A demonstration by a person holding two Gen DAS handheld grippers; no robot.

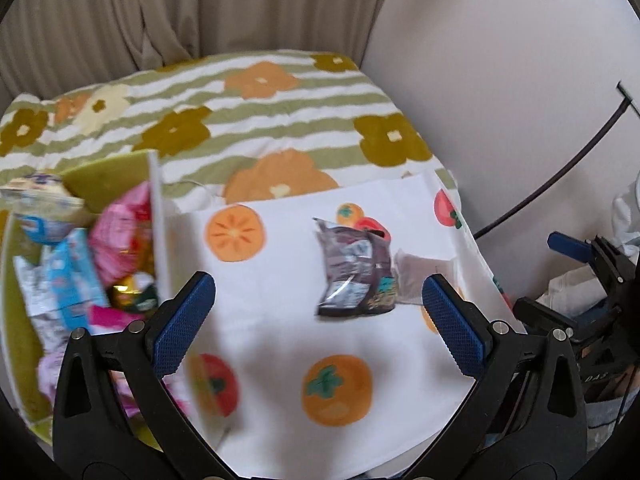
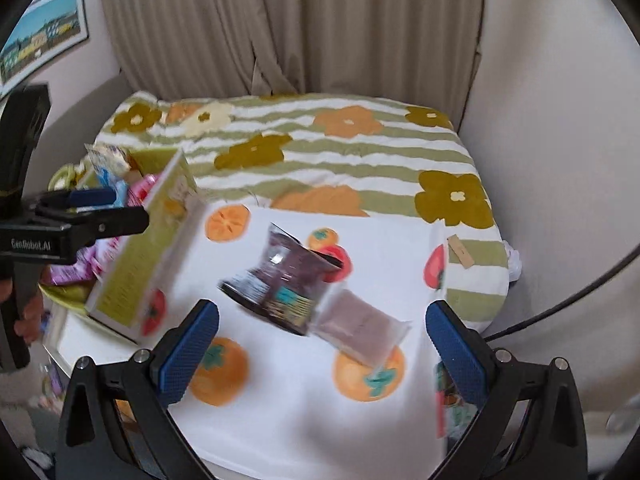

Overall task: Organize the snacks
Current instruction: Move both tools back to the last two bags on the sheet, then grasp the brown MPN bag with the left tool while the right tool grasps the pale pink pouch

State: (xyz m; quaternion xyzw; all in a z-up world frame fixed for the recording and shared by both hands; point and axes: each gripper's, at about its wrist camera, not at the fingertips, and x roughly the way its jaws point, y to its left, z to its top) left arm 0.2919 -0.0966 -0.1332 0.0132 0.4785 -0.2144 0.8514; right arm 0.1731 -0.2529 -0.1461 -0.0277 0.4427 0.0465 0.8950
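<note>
Purple crinkled snack bag (image 2: 286, 284) lies on fruit-print cloth (image 2: 304, 412).

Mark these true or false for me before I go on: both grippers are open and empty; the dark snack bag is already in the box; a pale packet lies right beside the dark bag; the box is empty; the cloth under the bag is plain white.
1. Both the left gripper and the right gripper are open and empty. True.
2. The dark snack bag is already in the box. False: it lies on the cloth, outside the box.
3. A pale packet lies right beside the dark bag. True.
4. The box is empty. False: it holds pink and blue snack packs.
5. The cloth is plain white. False: it has orange and red fruit prints.
</note>
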